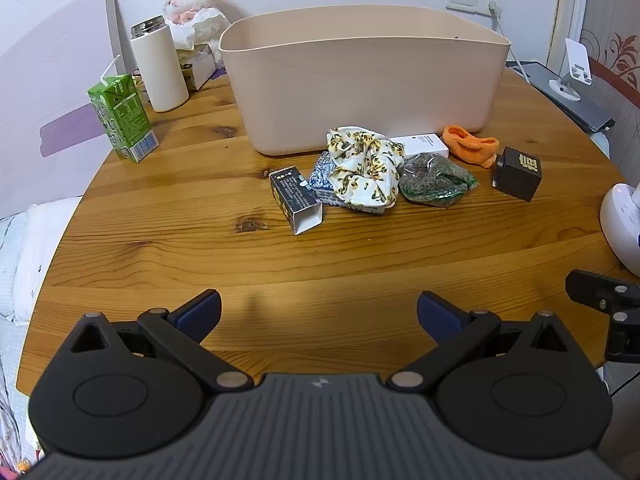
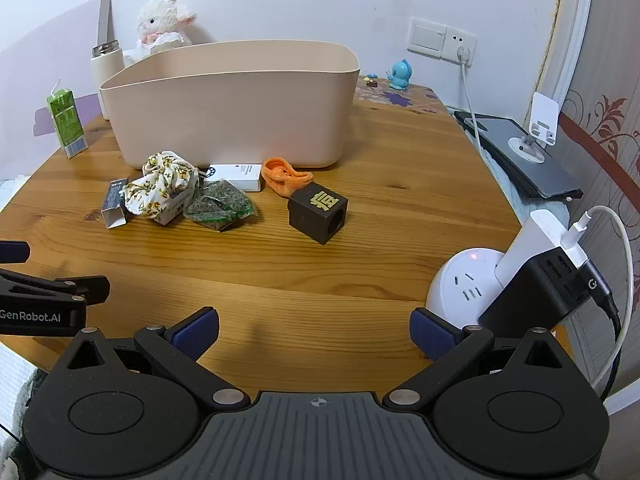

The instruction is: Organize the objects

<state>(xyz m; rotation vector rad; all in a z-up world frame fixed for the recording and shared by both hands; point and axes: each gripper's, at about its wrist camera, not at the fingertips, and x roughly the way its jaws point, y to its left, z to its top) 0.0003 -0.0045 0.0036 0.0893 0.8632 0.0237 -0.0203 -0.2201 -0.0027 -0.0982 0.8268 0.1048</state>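
A beige plastic bin (image 1: 360,80) (image 2: 232,108) stands at the back of the round wooden table (image 1: 200,248) (image 2: 400,220). In front of it lie a floral scrunchie (image 1: 366,170) (image 2: 162,186), a dark small box (image 1: 296,200) (image 2: 114,202), a green-edged packet (image 1: 434,180) (image 2: 220,204), a white box (image 1: 426,144) (image 2: 238,176), an orange cloth (image 1: 470,144) (image 2: 284,176) and a black cube with a gold character (image 1: 518,174) (image 2: 320,212). My left gripper (image 1: 318,312) and right gripper (image 2: 314,328) are open and empty, near the front edge, well short of the objects.
A green drink carton (image 1: 122,118) (image 2: 66,124), a white flask (image 1: 158,66) (image 2: 106,64) and a plush lamb (image 1: 196,4) (image 2: 162,20) stand at the back left. A white power hub with a black charger (image 2: 520,280) sits at the right edge. A phone stand (image 2: 536,128) is beyond.
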